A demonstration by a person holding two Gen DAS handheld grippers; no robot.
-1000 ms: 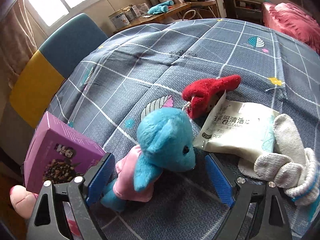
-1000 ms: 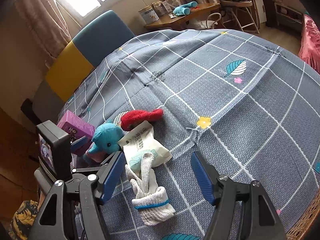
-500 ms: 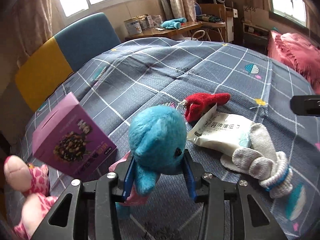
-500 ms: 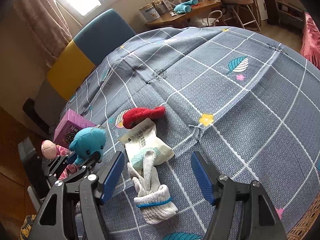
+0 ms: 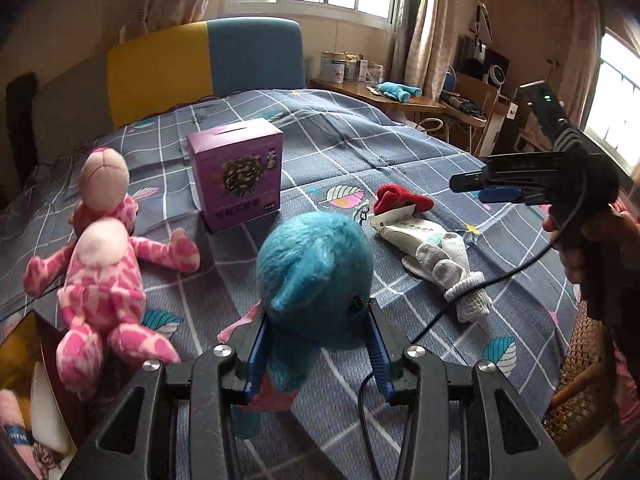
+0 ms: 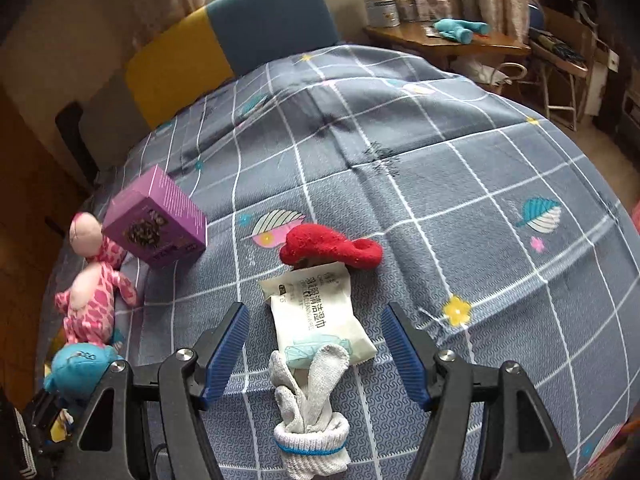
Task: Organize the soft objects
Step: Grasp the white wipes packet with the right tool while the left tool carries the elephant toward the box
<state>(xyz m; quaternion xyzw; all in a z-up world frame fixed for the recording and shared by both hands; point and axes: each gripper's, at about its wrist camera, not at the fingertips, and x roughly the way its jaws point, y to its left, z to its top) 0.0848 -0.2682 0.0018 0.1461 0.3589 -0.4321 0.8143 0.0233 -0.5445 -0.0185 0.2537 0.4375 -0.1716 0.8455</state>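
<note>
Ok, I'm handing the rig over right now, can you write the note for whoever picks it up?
Left gripper: fingers just closed on the blue plush toy, which is held up off the bed.
Right gripper: open, holding nothing, hovering over the grey glove and the white wipes pack.
On the quilt: pink spotted plush, purple box, red plush piece touching the wipes pack's far end; the glove overlaps its near end.
Done: blue toy picked up.
Left: set it down, then probably deal with the glove, red piece and pink plush.
</note>
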